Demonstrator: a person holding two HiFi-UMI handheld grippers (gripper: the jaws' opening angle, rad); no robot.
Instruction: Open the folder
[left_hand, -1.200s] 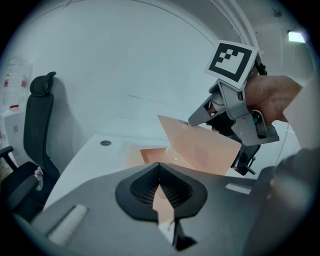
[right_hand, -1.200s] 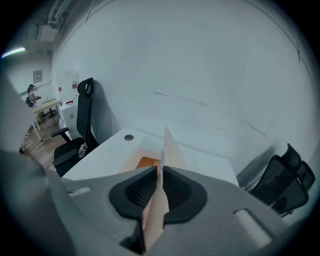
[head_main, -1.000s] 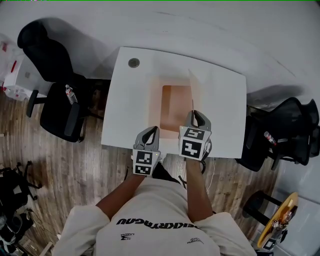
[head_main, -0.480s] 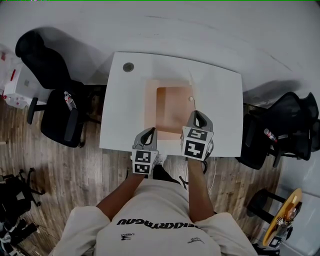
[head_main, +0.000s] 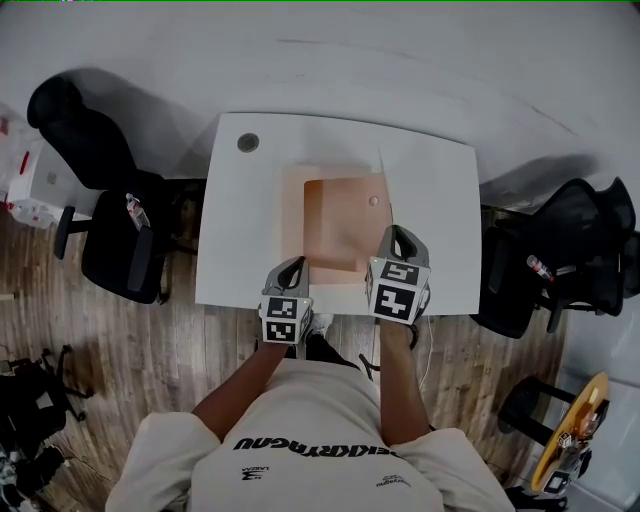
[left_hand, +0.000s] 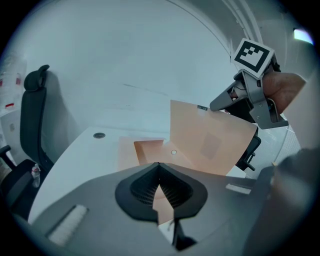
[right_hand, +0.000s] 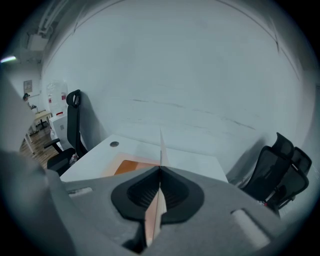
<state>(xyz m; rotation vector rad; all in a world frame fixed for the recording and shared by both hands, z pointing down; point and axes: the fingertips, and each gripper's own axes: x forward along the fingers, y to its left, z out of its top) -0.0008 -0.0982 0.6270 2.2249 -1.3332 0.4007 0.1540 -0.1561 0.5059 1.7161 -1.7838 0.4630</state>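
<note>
**Head view.** The peach folder (head_main: 330, 225) lies at the centre of the white tabletop (head_main: 240, 230). The L tongs (head_main: 295, 265) are at its near-left corner and the R tongs (head_main: 398, 234) at its right edge, toward the front. A cable hole (head_main: 248, 143) sits in the tabletop's far-left corner. A black chair (head_main: 115, 220) stands to the left, and more chairs (head_main: 570, 265) stand to the right.

**Left gripper view.** I read the L tongs as clenched: the pads meet on the folder's bottom leaf (left_hand: 162, 200), and peach sheet shows between them. Beyond them the cover (left_hand: 210, 145) is raised, tilted up off the bottom leaf from the folder's right side. The R tongs pinch the cover at its upper right corner. A small round stud (left_hand: 173, 152) shows inside the folder, close to the foot of the cover.

**Right gripper view.** The R tongs are clenched on the cover. I see it edge-on, as a thin upright line running away from the pads. The bottom leaf lies flat on the tabletop, left of that line. The black chair is at the left, and the other chairs are at the right.
</note>
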